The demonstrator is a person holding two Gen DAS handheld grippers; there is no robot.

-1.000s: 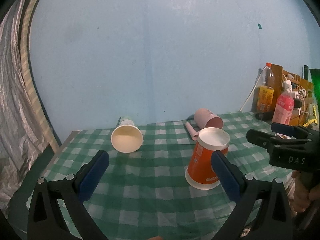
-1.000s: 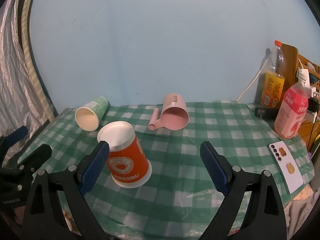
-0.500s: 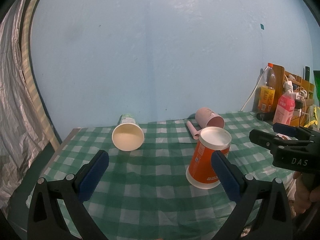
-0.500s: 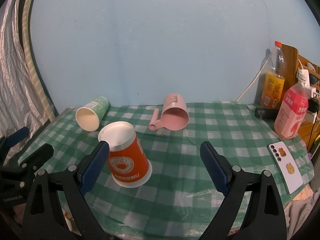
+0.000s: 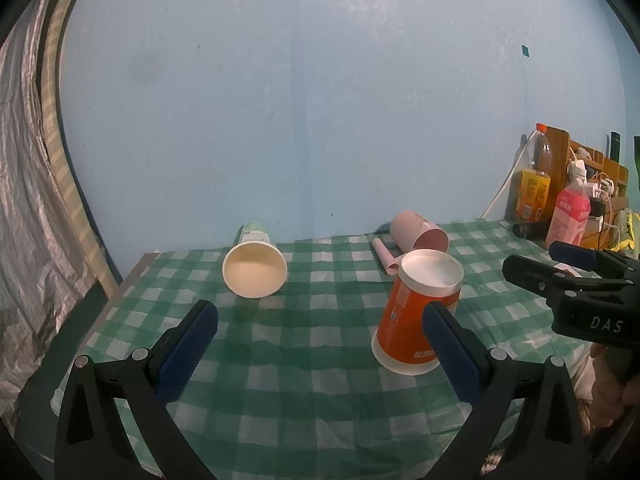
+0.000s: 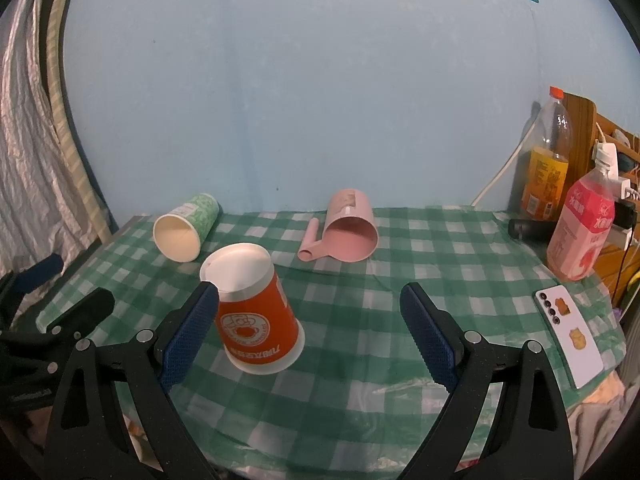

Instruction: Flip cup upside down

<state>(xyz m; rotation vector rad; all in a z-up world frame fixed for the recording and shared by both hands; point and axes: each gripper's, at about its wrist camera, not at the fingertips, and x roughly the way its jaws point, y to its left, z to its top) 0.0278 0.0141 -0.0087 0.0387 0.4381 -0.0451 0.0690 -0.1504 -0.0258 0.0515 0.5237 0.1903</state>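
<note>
Checked tablecloth (image 6: 400, 280), inverted orange cup (image 6: 256, 320) partly hidden by released right hand-held gripper (image 6: 308, 336), left hand-held gripper (image 5: 320, 350) released

- A lived-in home corner: the surface wears a green checked cloth (image 6: 420, 248) against a plain blue wall (image 6: 320, 100).
- 2 drink bottles, orange (image 6: 548, 176) and pink (image 6: 582, 232), a phone (image 6: 568, 332) and a cluttered wooden shelf (image 5: 592, 176) with chargers sit alongside.

The left tool's (image 5: 316, 340) pad (image 5: 448, 352) hides part of the orange cup (image 5: 408, 320). The cup's print is too small to read. The right tool (image 5: 580, 280) runs off the left view's edge.
</note>
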